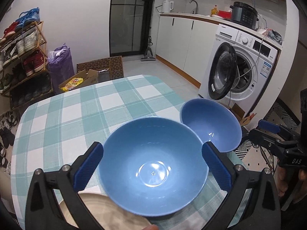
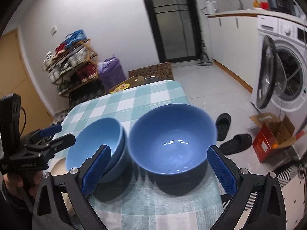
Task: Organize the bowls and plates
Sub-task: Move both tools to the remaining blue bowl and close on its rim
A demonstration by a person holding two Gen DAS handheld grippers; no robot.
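A light blue bowl sits between the fingers of my left gripper, which is open around it; in the right wrist view it is nested in a second blue bowl. A darker blue bowl stands on the checked tablecloth to the right, between the open fingers of my right gripper, also seen in that view. A beige plate lies partly under the left bowls. The right gripper shows at the right edge of the left view.
The table's right edge is close to the darker bowl. Beyond it stand a washing machine with its door open, black slippers and a red carton on the floor. A shoe rack stands far left.
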